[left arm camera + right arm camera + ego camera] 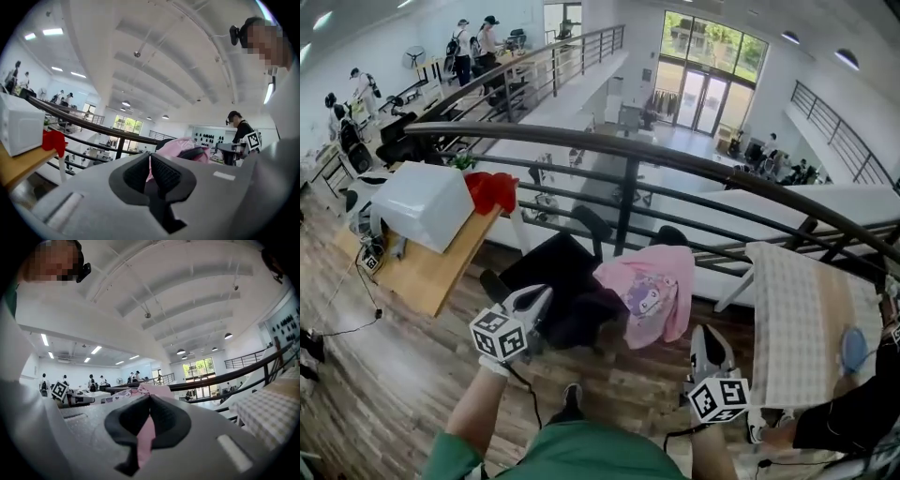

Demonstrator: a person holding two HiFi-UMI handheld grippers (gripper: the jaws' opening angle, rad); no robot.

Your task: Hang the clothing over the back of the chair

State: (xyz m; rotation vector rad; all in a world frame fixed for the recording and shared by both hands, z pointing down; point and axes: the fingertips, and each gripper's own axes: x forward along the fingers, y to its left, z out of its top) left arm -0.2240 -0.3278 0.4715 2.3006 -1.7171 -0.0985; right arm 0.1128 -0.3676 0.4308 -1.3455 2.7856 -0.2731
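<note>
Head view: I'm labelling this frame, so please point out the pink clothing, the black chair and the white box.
pink clothing (649, 291), head view, printed middle.
black chair (546, 272), head view, bare surface beside the clothing.
white box (417, 202), head view, top face.

- My grippers, two: the left gripper (536, 298) and the right gripper (703, 336).
- One pink garment (649, 291).
- One black chair (551, 272).
- Two tables: the wooden table (441, 272) and the checked table (792, 319).
- One white box (422, 204).
- One red item (492, 190).

left gripper (546, 293) held forward, jaws together, empty, right gripper (700, 330) forward, clamped on pink clothing (649, 286)
</note>
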